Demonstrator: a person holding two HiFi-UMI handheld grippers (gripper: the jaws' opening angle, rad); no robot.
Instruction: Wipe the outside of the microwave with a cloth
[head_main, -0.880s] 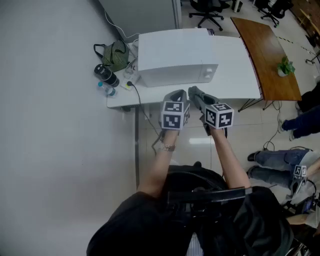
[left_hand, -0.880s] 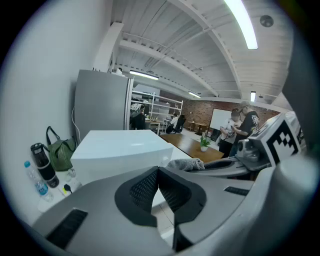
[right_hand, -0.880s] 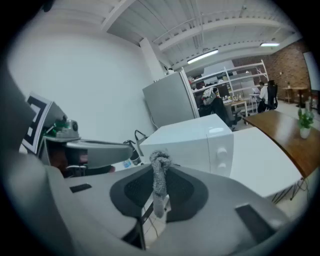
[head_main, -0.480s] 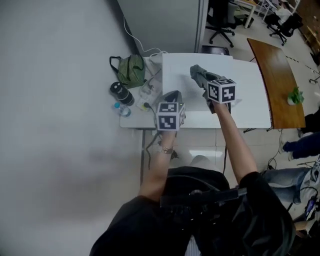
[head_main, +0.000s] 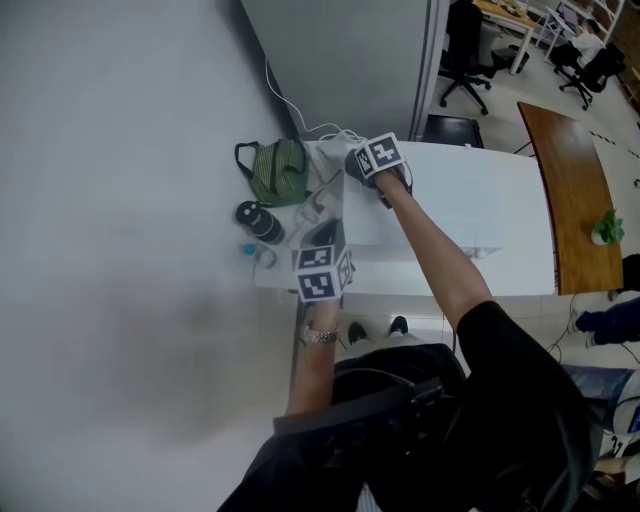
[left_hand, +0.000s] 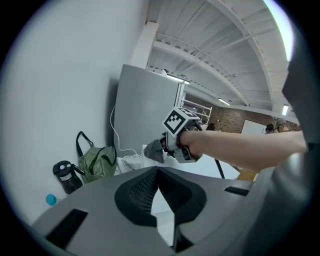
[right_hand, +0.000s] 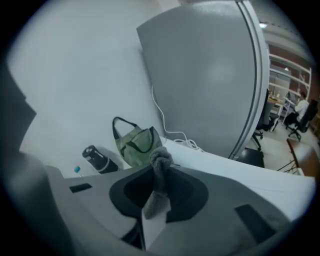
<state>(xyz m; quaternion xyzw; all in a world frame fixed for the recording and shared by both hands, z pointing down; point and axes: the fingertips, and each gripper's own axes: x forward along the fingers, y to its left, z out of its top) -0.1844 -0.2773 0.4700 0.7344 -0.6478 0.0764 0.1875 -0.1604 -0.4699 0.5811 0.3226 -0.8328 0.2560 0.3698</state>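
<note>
The grey cloth (right_hand: 156, 200) is clamped in my right gripper's (right_hand: 161, 170) jaws, over the microwave's (head_main: 470, 200) top at its far left corner. My left gripper (left_hand: 157, 171), jaws closed on nothing, hangs by the near left corner. A green bag (head_main: 278, 170) and dark bottle (head_main: 258, 222) stand beside it.

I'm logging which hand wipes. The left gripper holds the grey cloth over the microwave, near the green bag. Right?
Wrong gripper: the right gripper holds the grey cloth over the microwave, near the green bag. The right gripper view shows the cloth pinched between its jaws; the left gripper is shut on nothing.
</note>
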